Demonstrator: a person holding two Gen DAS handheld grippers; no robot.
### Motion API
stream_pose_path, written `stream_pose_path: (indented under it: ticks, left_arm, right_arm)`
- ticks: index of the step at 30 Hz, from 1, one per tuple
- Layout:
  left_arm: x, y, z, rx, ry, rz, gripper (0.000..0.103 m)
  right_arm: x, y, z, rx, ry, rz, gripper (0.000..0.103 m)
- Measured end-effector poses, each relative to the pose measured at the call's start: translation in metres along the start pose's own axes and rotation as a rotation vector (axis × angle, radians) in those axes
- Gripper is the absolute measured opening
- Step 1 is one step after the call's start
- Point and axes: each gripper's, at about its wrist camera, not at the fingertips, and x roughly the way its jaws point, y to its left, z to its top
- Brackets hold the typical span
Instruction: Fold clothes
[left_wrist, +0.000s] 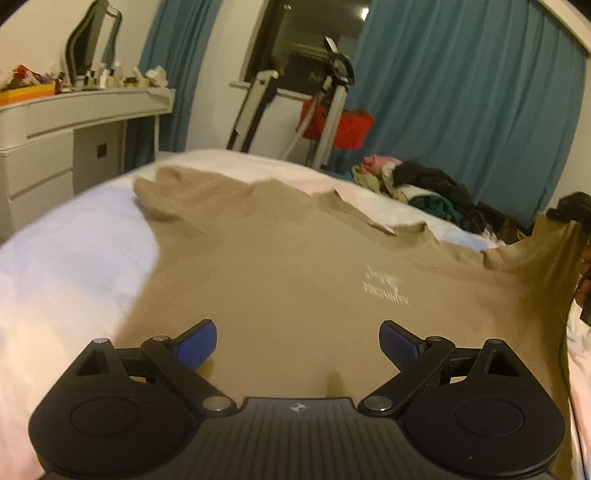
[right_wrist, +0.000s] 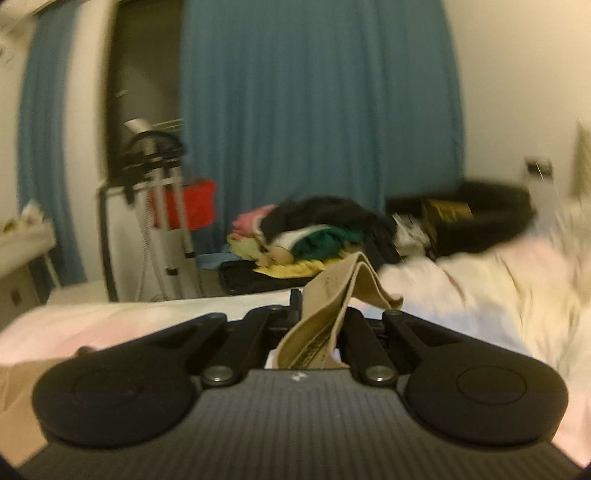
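Lifting tan shirt (left_wrist: 280, 266) corner | right gripper (right_wrist: 325, 314) clamped on fabric | left gripper (left_wrist: 297, 341) wide, empty | advise carrying edge over squarely.

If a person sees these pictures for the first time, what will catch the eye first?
First, the tan T-shirt spread over the white bed, filling the middle of the left wrist view, with the open left gripper above it. Then, the right gripper shut on a fold of the shirt's edge. Behind, blue curtains and a pile of colourful clothes at the bed's far side.
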Motion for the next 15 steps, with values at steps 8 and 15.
stream_pose_path:
  ticks: [8, 15]
  left_arm:
    - [-0.011, 0.056, 0.02, -0.129, -0.004, 0.093, 0.098]
    - [-0.011, 0.086, 0.022, -0.135, -0.037, 0.17, 0.099]
  right_arm:
    - [-0.002, 0.171, -0.03, -0.274, 0.043, 0.162, 0.004]
    - [0.018, 0.279, -0.095, -0.462, 0.144, 0.251, 0.005]
